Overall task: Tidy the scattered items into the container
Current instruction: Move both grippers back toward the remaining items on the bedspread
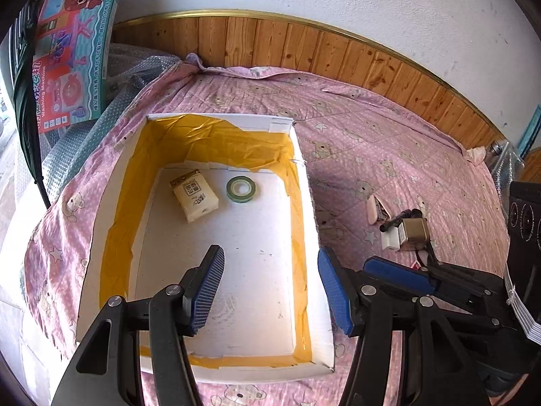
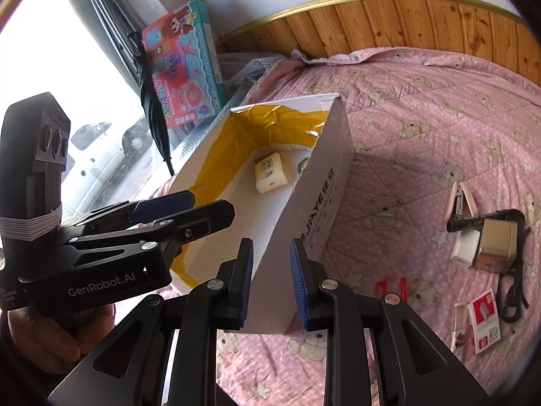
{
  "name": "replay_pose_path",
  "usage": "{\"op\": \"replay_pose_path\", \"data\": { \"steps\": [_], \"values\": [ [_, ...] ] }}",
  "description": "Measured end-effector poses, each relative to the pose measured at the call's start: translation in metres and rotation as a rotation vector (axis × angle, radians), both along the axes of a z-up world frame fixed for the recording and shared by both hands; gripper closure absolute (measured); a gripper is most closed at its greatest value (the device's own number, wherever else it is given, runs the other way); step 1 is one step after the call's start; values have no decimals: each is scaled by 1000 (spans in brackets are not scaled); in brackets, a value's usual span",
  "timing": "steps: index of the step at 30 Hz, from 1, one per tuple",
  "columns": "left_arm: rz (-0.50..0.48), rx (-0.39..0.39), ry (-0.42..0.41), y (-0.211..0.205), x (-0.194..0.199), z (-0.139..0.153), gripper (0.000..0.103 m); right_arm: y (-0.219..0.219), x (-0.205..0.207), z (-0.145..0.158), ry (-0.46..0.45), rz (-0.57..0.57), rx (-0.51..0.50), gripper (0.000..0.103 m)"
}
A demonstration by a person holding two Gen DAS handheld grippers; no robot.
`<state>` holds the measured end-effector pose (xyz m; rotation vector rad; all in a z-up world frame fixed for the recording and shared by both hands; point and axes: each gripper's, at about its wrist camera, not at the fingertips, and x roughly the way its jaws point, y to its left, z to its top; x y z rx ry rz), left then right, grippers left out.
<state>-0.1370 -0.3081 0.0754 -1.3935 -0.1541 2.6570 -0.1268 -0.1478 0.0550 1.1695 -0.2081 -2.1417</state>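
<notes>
One box (image 1: 306,182) on the bed holds two things: one tissue pack (image 1: 195,197) and one tape roll (image 1: 241,187) at its 12 o'clock end. Left gripper (image 1: 270,291) and right gripper (image 2: 270,280) both spread, empty. At 3 o'clock, one stapler (image 2: 462,199) lies outside the box.

My right hand-held gripper (image 2: 270,280) open, straddling box (image 2: 314,199) corner; tissue pack (image 2: 270,174) inside; left hand-held gripper (image 2: 199,204) over box rim.

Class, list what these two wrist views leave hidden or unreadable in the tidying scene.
- Tape roll: right wrist view, mostly hidden by the box wall.
- Red and white packet: right wrist view, print too small to read.
- Right gripper: left wrist view, its fingers overlap; the gap is hidden.
- Black cord: ends tangled, unclear.
</notes>
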Motion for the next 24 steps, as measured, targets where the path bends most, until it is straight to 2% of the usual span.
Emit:
{"op": "replay_pose_path", "data": {
  "steps": [13, 24],
  "values": [
    [-114, -4, 1, 68, 34, 1, 44, 79, 29, -21, -47, -114, -42, 78],
    [-204, 16, -61, 118, 51, -26, 44, 132, 47, -56, -108, -208, -31, 78]
  ]
}}
